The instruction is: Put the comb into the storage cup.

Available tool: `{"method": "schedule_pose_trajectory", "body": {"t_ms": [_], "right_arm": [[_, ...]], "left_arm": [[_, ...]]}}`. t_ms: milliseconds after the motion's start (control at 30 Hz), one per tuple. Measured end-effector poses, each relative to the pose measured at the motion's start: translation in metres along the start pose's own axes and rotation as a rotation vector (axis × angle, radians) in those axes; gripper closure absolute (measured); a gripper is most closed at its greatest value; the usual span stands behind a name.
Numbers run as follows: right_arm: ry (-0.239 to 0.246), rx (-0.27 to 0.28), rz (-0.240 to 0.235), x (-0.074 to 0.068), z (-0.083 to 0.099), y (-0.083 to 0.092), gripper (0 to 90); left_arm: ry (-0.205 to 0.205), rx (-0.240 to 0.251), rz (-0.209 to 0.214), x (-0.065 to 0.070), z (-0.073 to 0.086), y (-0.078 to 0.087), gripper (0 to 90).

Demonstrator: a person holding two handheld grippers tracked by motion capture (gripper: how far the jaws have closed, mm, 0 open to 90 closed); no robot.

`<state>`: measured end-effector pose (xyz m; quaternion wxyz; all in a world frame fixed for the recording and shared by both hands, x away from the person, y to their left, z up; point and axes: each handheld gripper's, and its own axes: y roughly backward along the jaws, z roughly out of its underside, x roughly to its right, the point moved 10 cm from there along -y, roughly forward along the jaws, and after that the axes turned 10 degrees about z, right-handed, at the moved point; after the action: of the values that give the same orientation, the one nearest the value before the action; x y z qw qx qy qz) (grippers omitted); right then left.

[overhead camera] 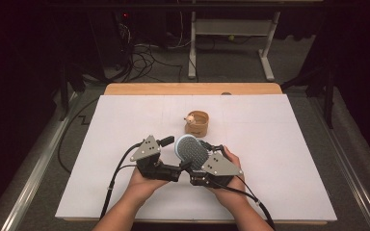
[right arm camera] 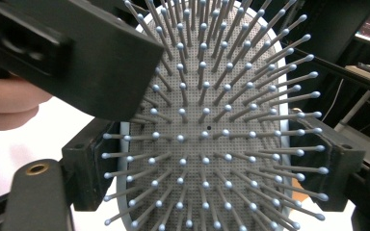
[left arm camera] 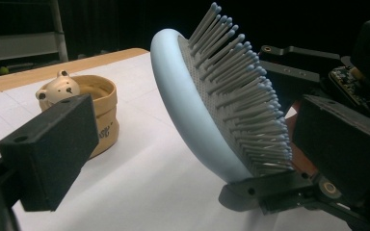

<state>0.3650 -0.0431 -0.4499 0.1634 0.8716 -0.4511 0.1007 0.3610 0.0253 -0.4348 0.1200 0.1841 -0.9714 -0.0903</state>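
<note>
A pale blue hairbrush with grey bristles is held just above the white table, between both hands. My right gripper is shut on it: in the right gripper view its jaws clamp both sides of the brush head, bristles facing the camera. My left gripper is open around the brush. In the left gripper view the brush stands tilted between the pads. The left pad is clear of the brush's back, and the right pad sits at the bristle tips.
A tan cup with a small bear figure stands just beyond the grippers, also in the left gripper view. The white table top spreads to both sides. A wooden strip runs along the far edge, with cables on the floor behind it.
</note>
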Motion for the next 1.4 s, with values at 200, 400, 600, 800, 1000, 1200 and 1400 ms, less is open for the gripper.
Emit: {"method": "schedule_pose_trajectory", "body": {"t_ms": [200,400,600,800,1000,1200,1400], "right_arm": [[0.018,-0.001,-0.008,-0.006,-0.001,-0.001,20.6],[0.024,0.000,-0.010,-0.009,-0.002,-0.002,20.6],[0.032,0.000,-0.009,-0.011,-0.002,-0.003,20.6],[0.036,-0.001,-0.005,-0.011,-0.002,-0.004,20.6],[0.041,0.001,0.003,-0.011,-0.003,-0.005,20.6],[0.051,0.003,0.006,-0.012,-0.004,-0.005,20.6],[0.051,0.001,0.013,-0.011,-0.004,-0.006,20.6]], "left_arm": [[0.019,0.006,0.026,0.002,0.000,0.000,7.4],[0.043,0.008,0.047,0.001,0.002,-0.001,14.4],[0.058,-0.002,0.059,0.002,0.004,-0.004,17.3],[0.074,-0.004,0.073,0.002,0.006,-0.005,20.0],[0.086,-0.006,0.098,0.004,0.007,-0.006,24.8],[0.078,-0.005,0.107,0.006,0.006,-0.006,30.7],[0.071,-0.002,0.118,0.008,0.006,-0.005,36.6]]}}
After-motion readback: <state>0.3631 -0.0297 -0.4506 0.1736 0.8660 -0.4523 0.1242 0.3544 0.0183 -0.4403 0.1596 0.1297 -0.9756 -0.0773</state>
